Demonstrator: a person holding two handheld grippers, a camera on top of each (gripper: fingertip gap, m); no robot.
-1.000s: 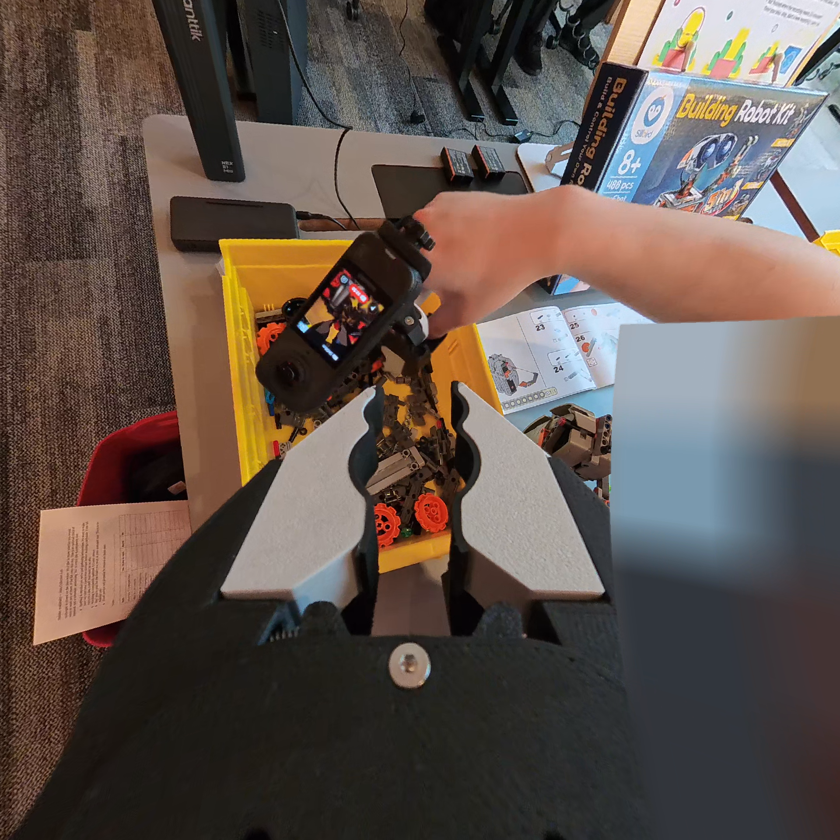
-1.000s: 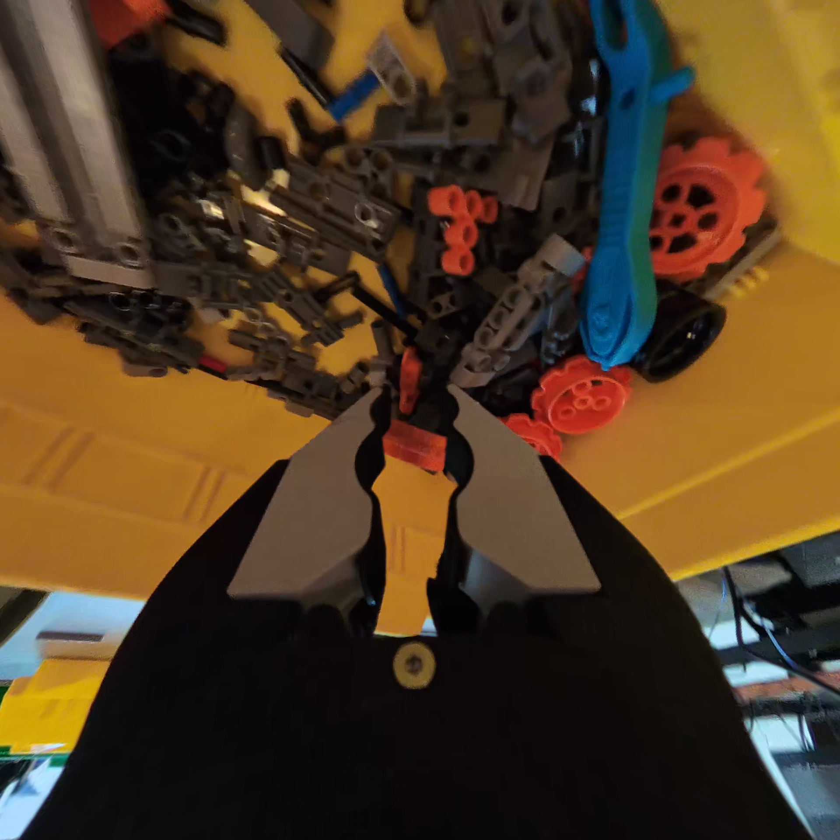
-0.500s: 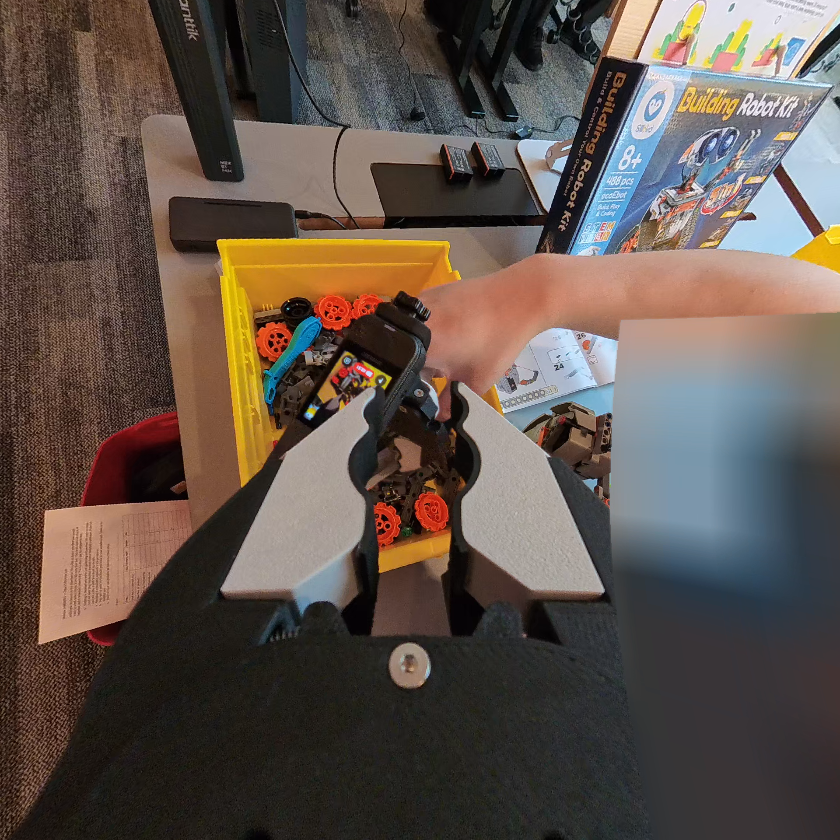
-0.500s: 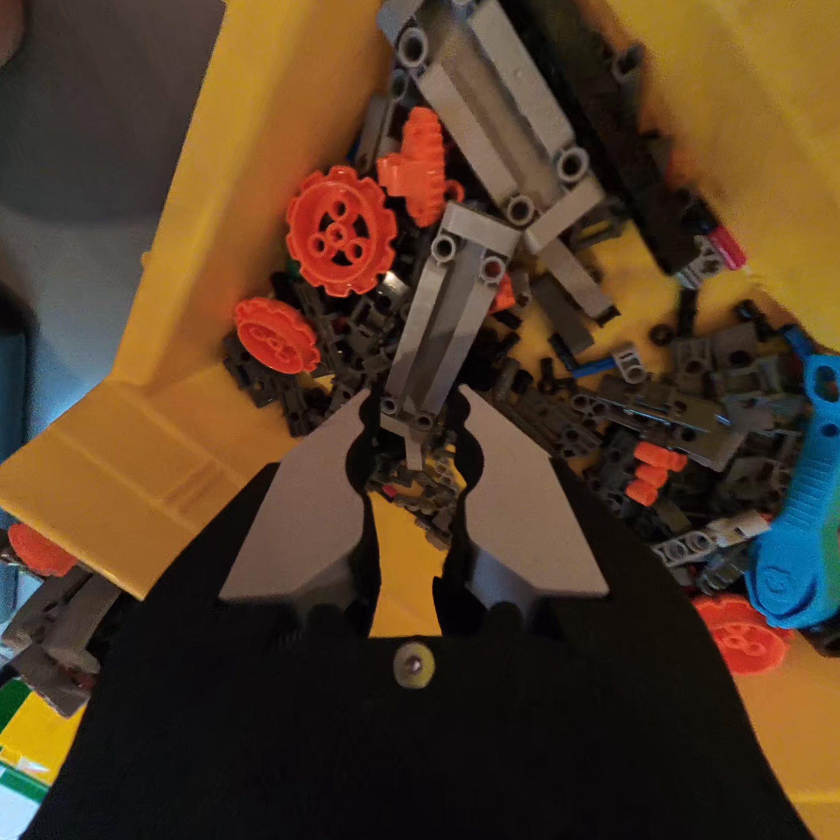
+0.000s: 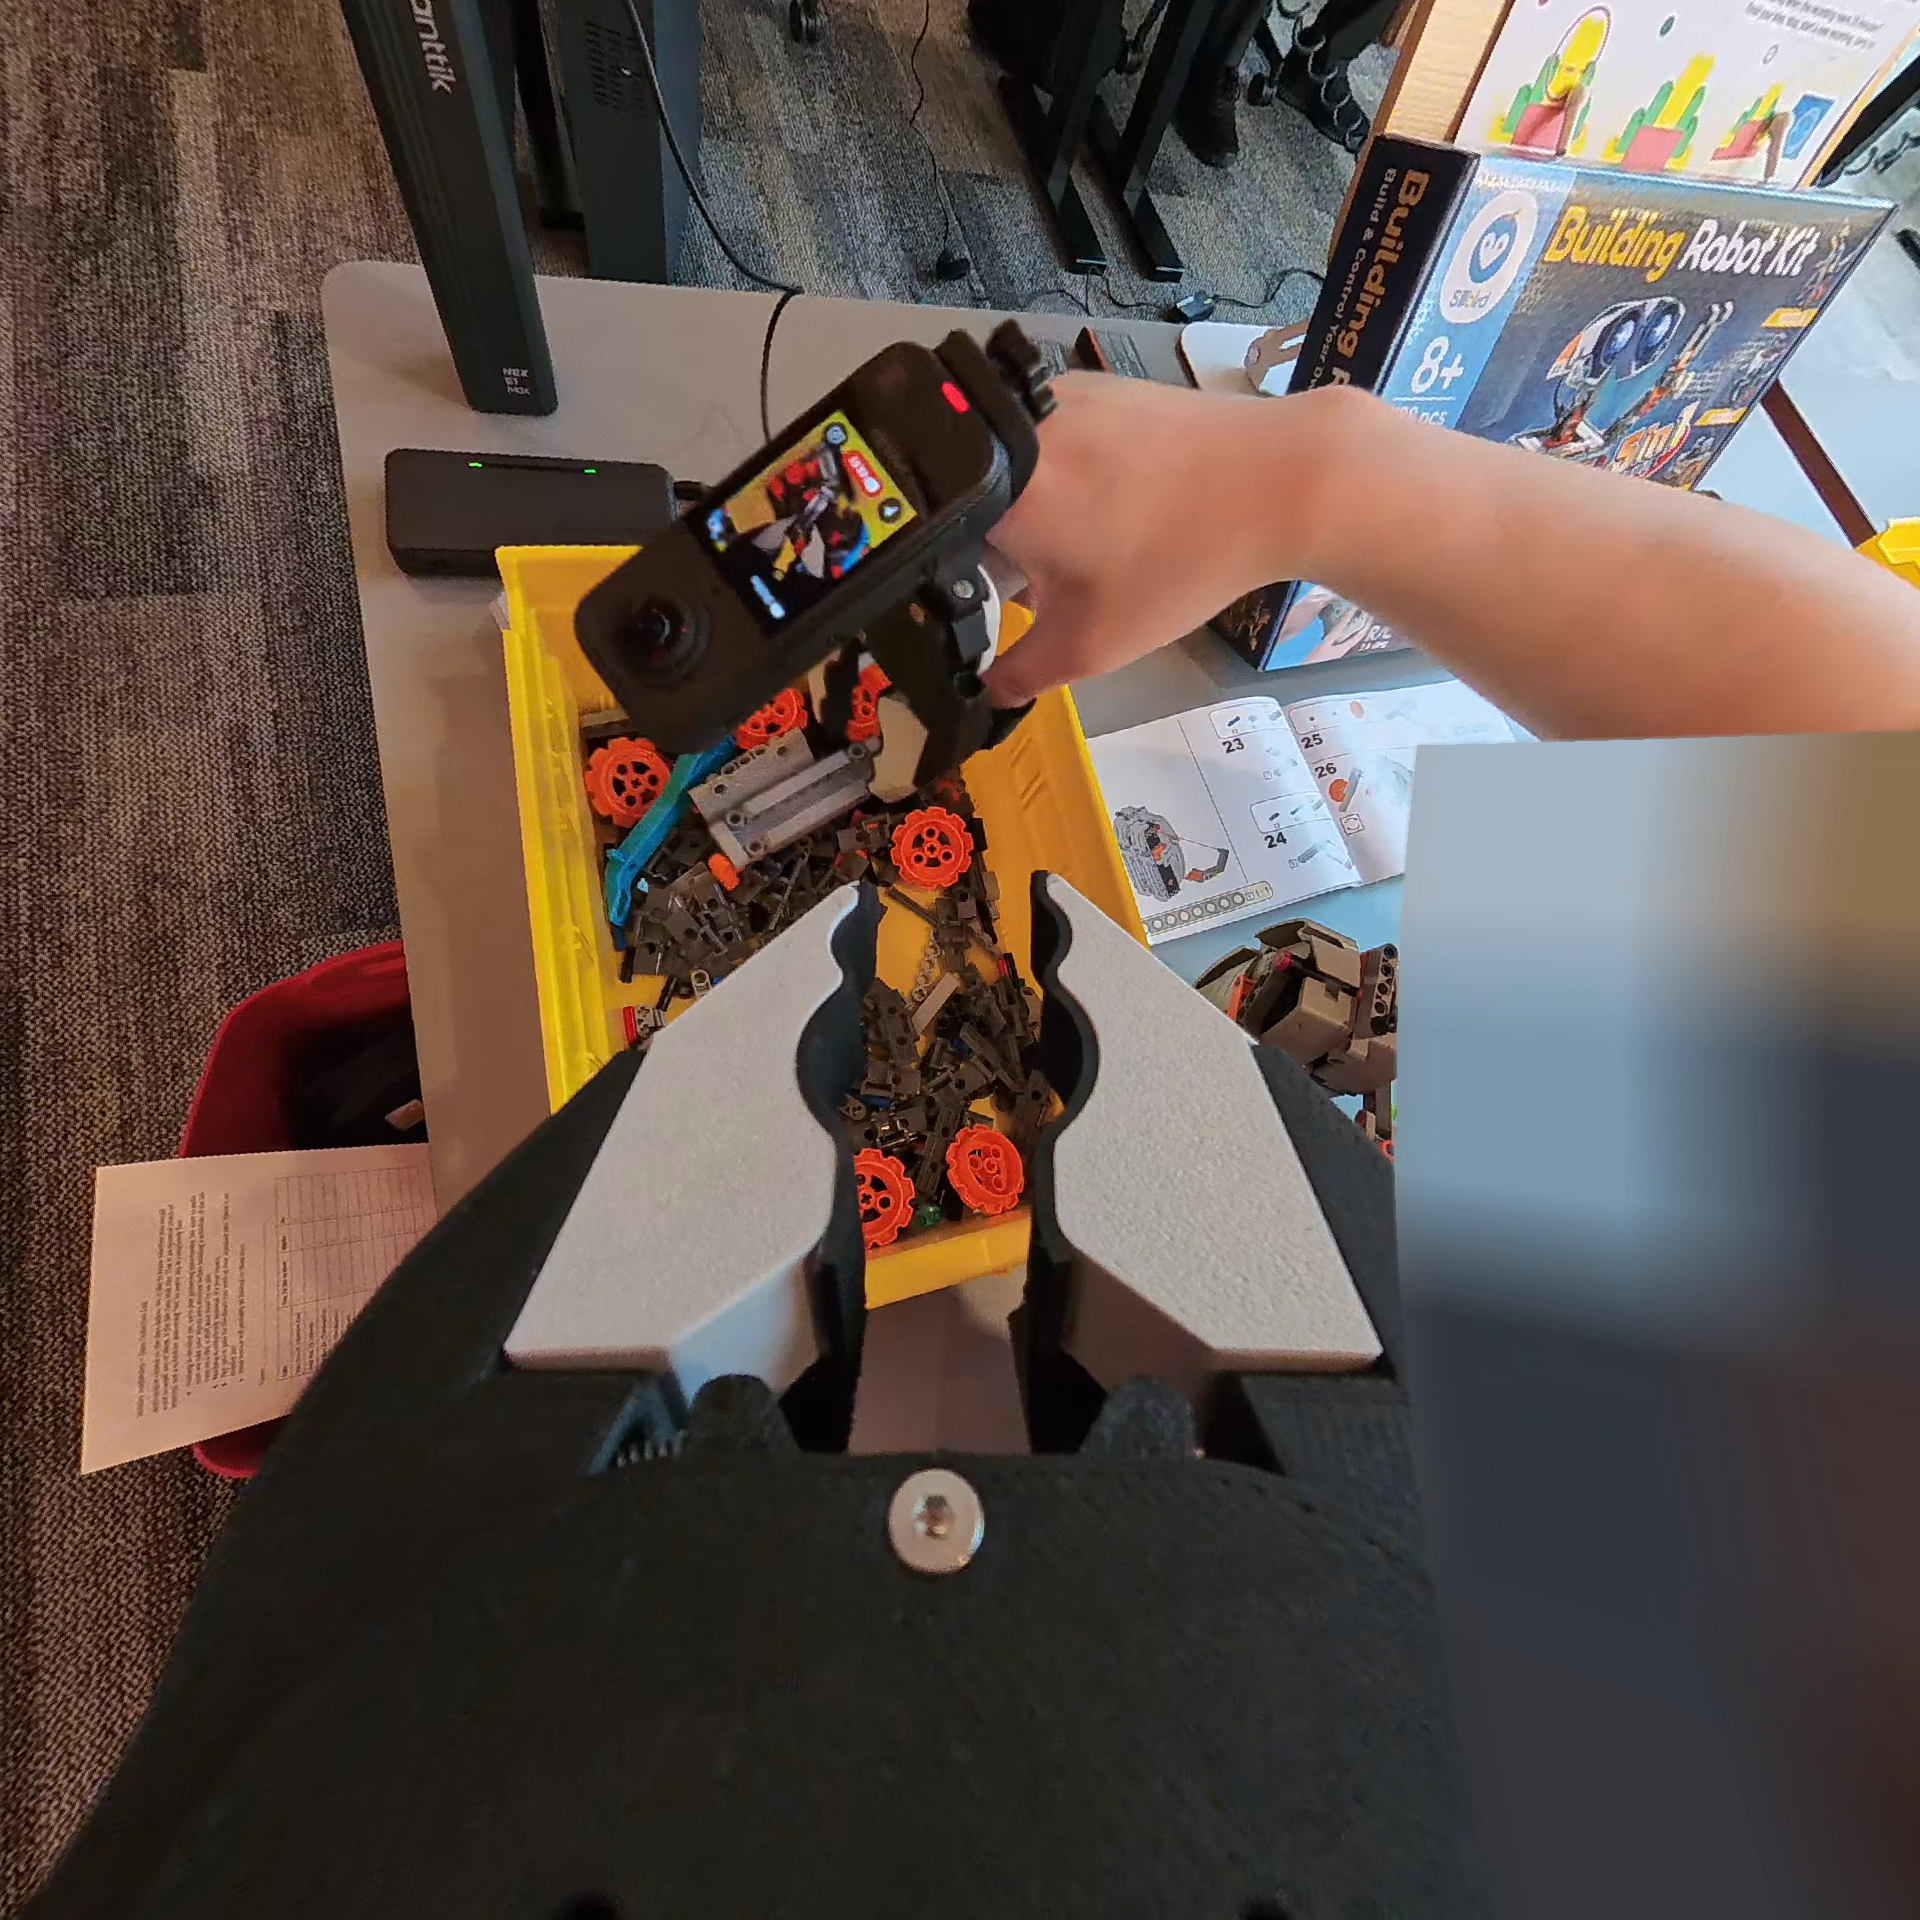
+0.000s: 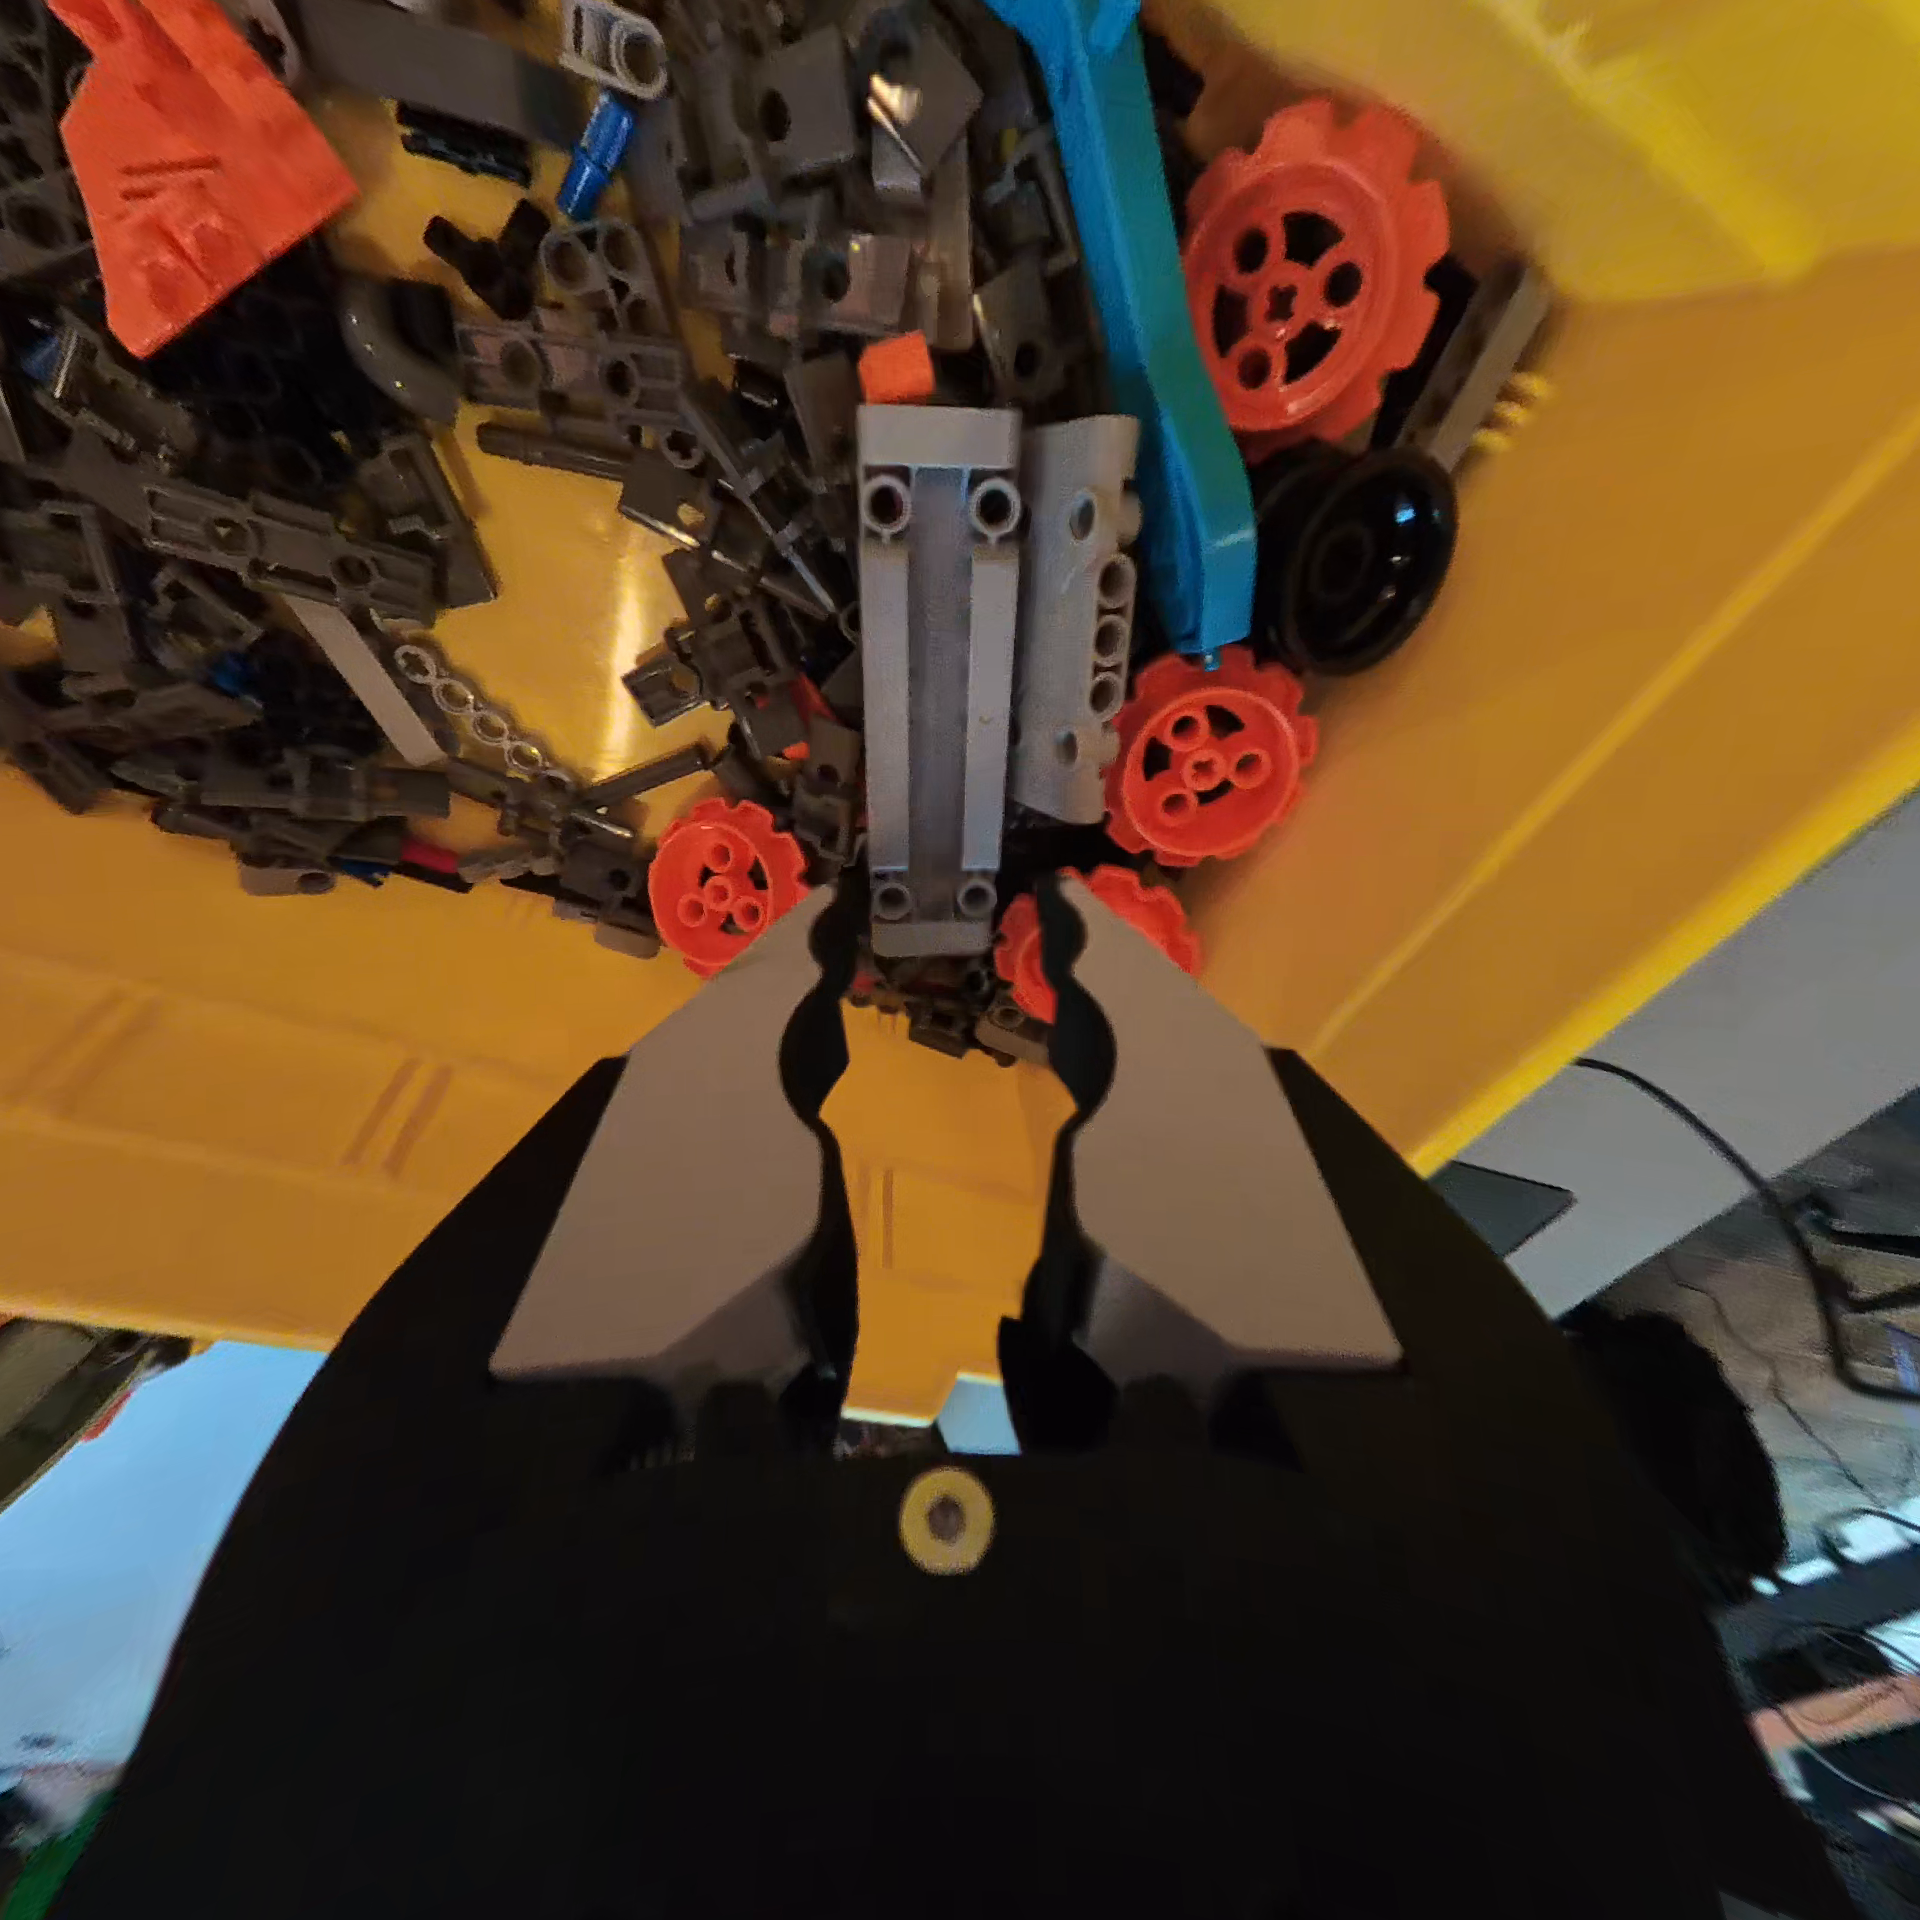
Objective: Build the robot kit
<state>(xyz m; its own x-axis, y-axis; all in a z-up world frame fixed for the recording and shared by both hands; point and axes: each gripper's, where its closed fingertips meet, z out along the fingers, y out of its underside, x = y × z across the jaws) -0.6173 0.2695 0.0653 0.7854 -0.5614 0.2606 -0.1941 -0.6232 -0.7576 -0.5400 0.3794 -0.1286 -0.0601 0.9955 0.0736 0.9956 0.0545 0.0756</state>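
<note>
While hovering above the yellow bin point(image 5: 561, 914) on the worktop point(image 5: 457, 790), left gripper point(image 5: 945, 914) is holding nothing, fingers parted; right gripper point(image 6: 940, 925) is gaping at a grey beam's point(image 6: 935, 675) end, nothing lifted; assembled model point(image 5: 1299, 1003) is sitting rightward.

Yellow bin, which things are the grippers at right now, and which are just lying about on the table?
At the grippers: yellow bin; long grey piece, its end inside the open right gripper; left gripper, open, above the bin.
Lying about: kit box; booklet; half-built model; flat black device.
</note>
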